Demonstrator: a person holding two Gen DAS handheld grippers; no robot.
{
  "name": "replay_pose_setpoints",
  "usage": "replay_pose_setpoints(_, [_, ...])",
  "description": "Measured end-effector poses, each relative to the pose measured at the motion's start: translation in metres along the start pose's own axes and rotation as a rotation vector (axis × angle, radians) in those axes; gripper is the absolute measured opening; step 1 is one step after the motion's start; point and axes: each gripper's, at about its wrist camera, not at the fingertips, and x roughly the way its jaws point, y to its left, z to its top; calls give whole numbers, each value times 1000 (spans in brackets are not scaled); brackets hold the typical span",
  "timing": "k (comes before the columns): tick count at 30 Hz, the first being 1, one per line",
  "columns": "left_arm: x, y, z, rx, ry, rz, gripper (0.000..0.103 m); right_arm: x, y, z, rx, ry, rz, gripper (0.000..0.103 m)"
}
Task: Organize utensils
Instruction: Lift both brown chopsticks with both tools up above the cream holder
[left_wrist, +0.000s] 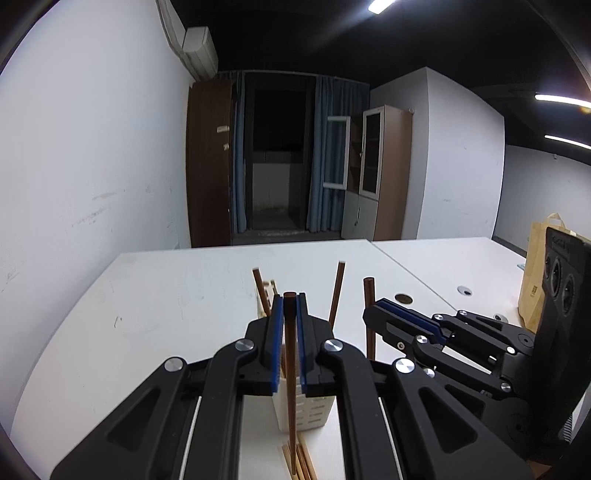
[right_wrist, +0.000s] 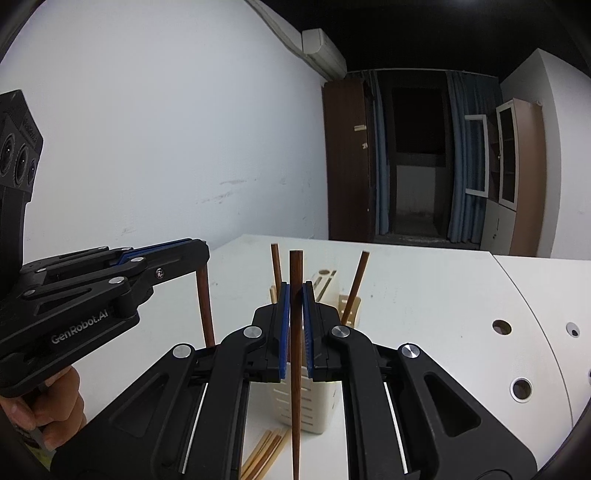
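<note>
Left gripper (left_wrist: 290, 325) is clamped on a dark brown chopstick (left_wrist: 291, 387), blue pads (left_wrist: 276, 343) tight against it just below its top end; the stick's long axis runs near vertical, its lower tip hanging on the near side of the white slotted holder (left_wrist: 314, 413), down by the pale bamboo chopsticks (left_wrist: 301, 458) lying flat on the white table (left_wrist: 166, 295) at the holder's near foot. Tip is not in the holder; whether it touches the table I can't tell. Two dark sticks already stand in the holder, one leaning left (left_wrist: 261, 295), one leaning right (left_wrist: 337, 291). Right of the holder, right gripper (right_wrist: 295, 325) is likewise closed on its own dark chopstick (right_wrist: 294, 369), gripped in the upper part, also near vertical, lower end running down the holder's near face and out of view. From the left wrist view that stick (left_wrist: 369, 317) stands just beside the holder's right edge. Both grippers sit about equally near the holder, one on each flank, well apart from each other. Judgement: the holder's opening lies forward of and below both grip points, so each stick needs lifting until its tip clears the rim, then moving forward and down along its own axis. Risk: snagging the leaning sticks.
</note>
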Motion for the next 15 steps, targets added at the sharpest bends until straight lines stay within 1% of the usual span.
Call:
replay_pose_setpoints(3, [-9,-3,3,7,-47,-18,7,-2,-6,3,7,-49,17,6])
replay_pose_setpoints(6, [-17,-7,6,38,-84,8,7,-6,-12,7,13,-99,22,6])
replay_pose_setpoints(10, [-24,-7,10,33,-114,7,7,-9,-17,11,22,-138,30,6])
replay_pose_setpoints(12, [-31,-6,13,25,-151,4,7,-12,-20,12,26,-165,33,6])
replay_pose_setpoints(15, [-42,-1,17,-26,-219,1,7,-17,-24,14,38,-212,37,6])
